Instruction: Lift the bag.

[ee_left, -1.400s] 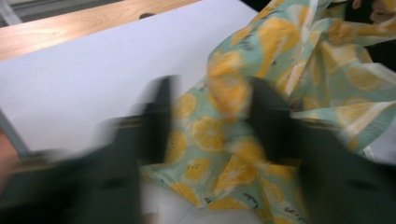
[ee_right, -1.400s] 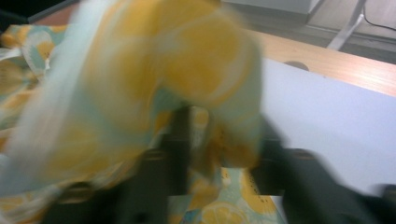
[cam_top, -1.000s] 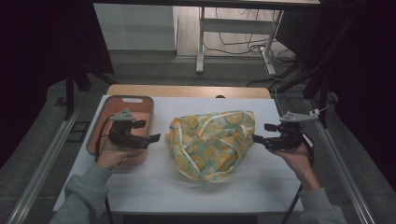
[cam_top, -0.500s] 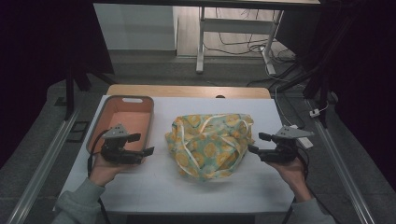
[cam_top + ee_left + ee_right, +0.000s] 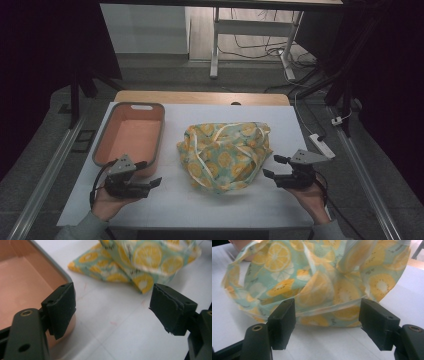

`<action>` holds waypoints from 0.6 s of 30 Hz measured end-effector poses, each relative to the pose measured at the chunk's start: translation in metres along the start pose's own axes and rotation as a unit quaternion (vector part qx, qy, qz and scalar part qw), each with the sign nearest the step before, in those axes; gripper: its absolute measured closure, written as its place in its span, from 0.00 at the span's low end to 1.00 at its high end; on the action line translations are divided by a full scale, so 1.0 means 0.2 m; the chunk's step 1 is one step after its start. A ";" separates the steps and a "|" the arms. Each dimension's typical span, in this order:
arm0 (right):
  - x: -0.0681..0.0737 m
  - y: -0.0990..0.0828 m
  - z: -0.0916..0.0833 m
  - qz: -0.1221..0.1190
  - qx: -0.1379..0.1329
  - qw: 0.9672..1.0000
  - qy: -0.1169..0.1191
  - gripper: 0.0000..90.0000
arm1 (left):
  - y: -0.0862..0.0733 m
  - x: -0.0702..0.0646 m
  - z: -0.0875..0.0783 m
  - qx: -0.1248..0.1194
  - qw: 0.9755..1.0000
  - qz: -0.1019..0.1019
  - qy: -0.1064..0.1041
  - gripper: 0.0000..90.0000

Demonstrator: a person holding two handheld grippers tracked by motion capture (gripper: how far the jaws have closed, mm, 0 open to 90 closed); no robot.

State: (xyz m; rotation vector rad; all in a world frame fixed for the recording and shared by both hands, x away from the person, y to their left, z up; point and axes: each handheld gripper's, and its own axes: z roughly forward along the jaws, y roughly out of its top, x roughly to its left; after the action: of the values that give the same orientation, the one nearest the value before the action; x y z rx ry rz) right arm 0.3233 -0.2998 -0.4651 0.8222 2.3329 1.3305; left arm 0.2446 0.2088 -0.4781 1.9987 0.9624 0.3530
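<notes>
Between both grippers on desk (image 5: 165,200): fruit-print cloth bag (image 5: 225,156), crumpled, not yet grabbed. Left gripper (image 5: 154,182) jaws apart, empty, bag ahead-right, pink bin (image 5: 131,136) just beside. Right gripper (image 5: 272,169) jaws apart, just been closing slightly, bag edge right ahead. Probably pre-grasp; everything left.

Dim room, bright bench top – sharp up close, soft farther off

High view: the white bench (image 5: 200,200) catches light from above while both sides fall into near-black; grain is mild and shadows under things are soft and short. In the left gripper view the jaws are crisp but the fruit-print cloth (image 5: 150,257) behind blurs out – the same in the right gripper view, where the cloth (image 5: 317,277) looks hazy, slightly washed out, with no hard glare.
</notes>
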 end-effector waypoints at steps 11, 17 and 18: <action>0.04 -0.03 0.02 -0.012 0.005 1.000 0.012 0.35 | -0.04 0.00 0.00 0.003 1.000 -0.005 0.001 0.24; 0.03 -0.05 0.02 -0.008 0.004 1.000 0.007 0.35 | -0.04 0.01 0.00 0.006 1.000 -0.008 -0.003 0.24; 0.03 -0.04 0.02 -0.008 0.004 1.000 0.007 0.35 | -0.04 0.01 0.00 0.006 1.000 -0.009 -0.004 0.24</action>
State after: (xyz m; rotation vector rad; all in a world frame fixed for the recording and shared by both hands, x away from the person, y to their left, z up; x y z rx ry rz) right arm 0.3184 -0.2977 -0.4747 0.7974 2.3513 1.3247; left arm 0.2420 0.2128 -0.4854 1.9996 0.9792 0.3307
